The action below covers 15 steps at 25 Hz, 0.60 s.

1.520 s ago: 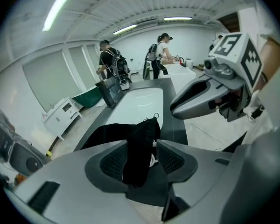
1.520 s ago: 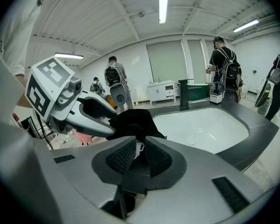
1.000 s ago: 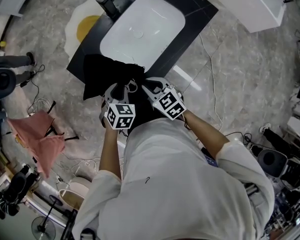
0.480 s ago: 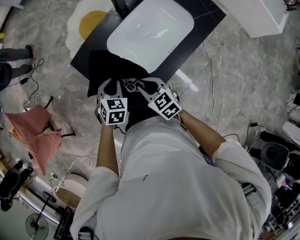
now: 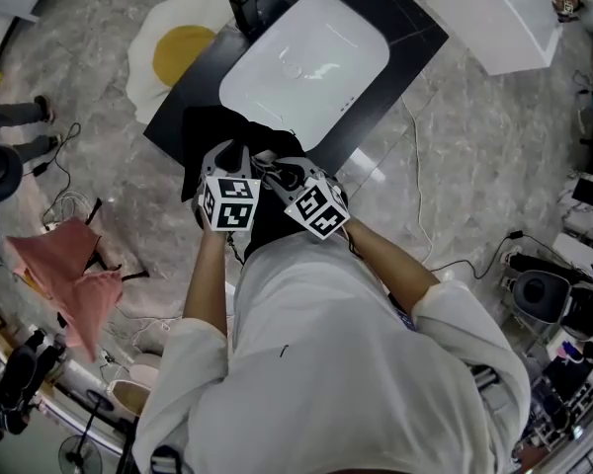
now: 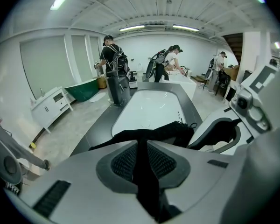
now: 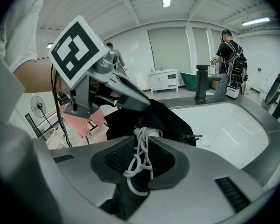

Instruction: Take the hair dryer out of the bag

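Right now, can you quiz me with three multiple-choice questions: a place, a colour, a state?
1. Where is the black bag? A) on the floor B) on the tub's dark rim C) on a chair
2. The cord in the right hand-held gripper is A) white B) red C) green
3. The left hand-held gripper is A) open, empty B) shut on the bag C) holding a hair dryer
Answers: B, the head view shows it there. A, a white cord sits between jaws that have just been opening slightly. B, its jaws, just closing, pinch black fabric.
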Tool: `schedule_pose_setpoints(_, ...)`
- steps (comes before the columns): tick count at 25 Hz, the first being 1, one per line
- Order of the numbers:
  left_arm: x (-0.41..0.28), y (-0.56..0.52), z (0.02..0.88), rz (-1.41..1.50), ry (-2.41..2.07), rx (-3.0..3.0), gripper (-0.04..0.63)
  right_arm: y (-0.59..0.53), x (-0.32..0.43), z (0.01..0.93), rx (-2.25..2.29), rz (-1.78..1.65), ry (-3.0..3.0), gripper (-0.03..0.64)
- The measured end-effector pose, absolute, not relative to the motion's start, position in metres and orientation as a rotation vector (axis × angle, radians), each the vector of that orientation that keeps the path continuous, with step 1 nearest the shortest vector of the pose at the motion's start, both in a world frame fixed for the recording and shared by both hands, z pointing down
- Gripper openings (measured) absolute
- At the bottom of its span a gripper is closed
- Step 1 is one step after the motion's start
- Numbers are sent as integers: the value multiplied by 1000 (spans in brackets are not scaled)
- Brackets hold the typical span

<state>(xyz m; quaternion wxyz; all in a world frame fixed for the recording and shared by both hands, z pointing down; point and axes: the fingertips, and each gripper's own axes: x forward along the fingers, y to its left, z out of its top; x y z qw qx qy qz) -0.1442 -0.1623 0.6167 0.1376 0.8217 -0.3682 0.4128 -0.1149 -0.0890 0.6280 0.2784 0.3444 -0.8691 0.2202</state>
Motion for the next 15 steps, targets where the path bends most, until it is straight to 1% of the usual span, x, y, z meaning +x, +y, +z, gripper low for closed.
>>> schedule_pose_setpoints(3,-145,-166,621,1167,-1017,2395,72,-97,-118,637,920,576,-2289,101)
schedule_pose_setpoints(7,-151,-164,625,1114,-971,2387,72,-105,-122,651,884,520,-2229,164)
schedule_pose_setpoints(10,-151,-163,625,1071,-942,2401,72,-106,-121,665,829,481,-2173,224)
schedule_pose_setpoints(13,-152,-161,624,1013,-918,2425,72,-103,-125,680,784,492,-2130,265)
schedule_pose_setpoints(15,-154,-160,624,980,-910,2430,72,-102,-128,687,772,517,-2114,281)
